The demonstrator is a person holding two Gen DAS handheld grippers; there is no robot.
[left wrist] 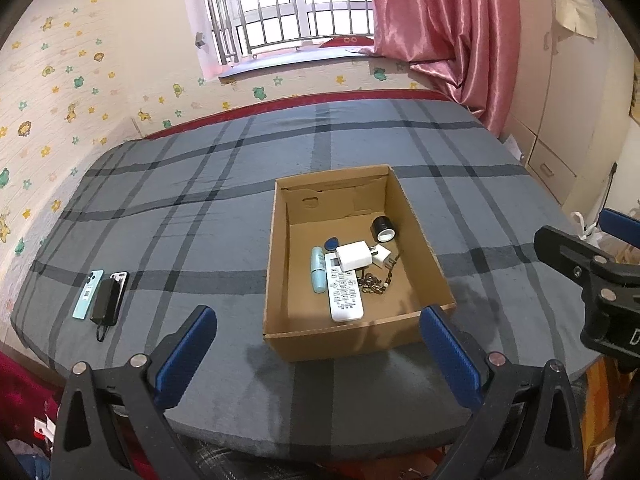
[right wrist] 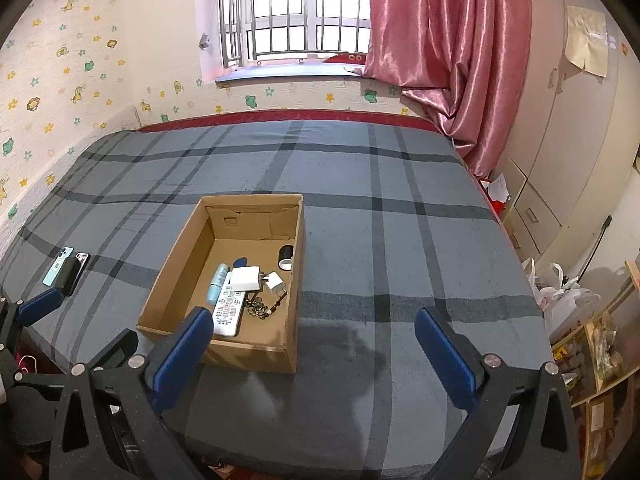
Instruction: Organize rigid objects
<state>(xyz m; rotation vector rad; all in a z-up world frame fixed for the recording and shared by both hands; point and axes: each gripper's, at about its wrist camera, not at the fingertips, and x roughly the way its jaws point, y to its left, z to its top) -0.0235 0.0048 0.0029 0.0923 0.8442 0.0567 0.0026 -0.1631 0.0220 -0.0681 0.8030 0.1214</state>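
Observation:
An open cardboard box (left wrist: 276,264) (right wrist: 296,280) sits on the plaid bed. Inside lie a white remote (left wrist: 344,292) (right wrist: 229,309), a pale blue tube (left wrist: 318,269) (right wrist: 218,282), a white charger (left wrist: 354,255) (right wrist: 245,278), a smaller white plug (left wrist: 382,257) (right wrist: 276,282), a black tape roll (left wrist: 384,229) (right wrist: 285,258), a blue tag (left wrist: 330,244) (right wrist: 240,262) and a bead chain (left wrist: 374,282) (right wrist: 260,308). My left gripper (left wrist: 318,344) is open before the box's near wall. My right gripper (right wrist: 314,344) is open, nothing between its fingers.
Two phones and a black power bank (left wrist: 105,295) (right wrist: 66,269) lie at the bed's left side. Pink curtain (right wrist: 448,52), window and wardrobe stand at the back and right. White bags (right wrist: 560,292) and shelves sit right of the bed.

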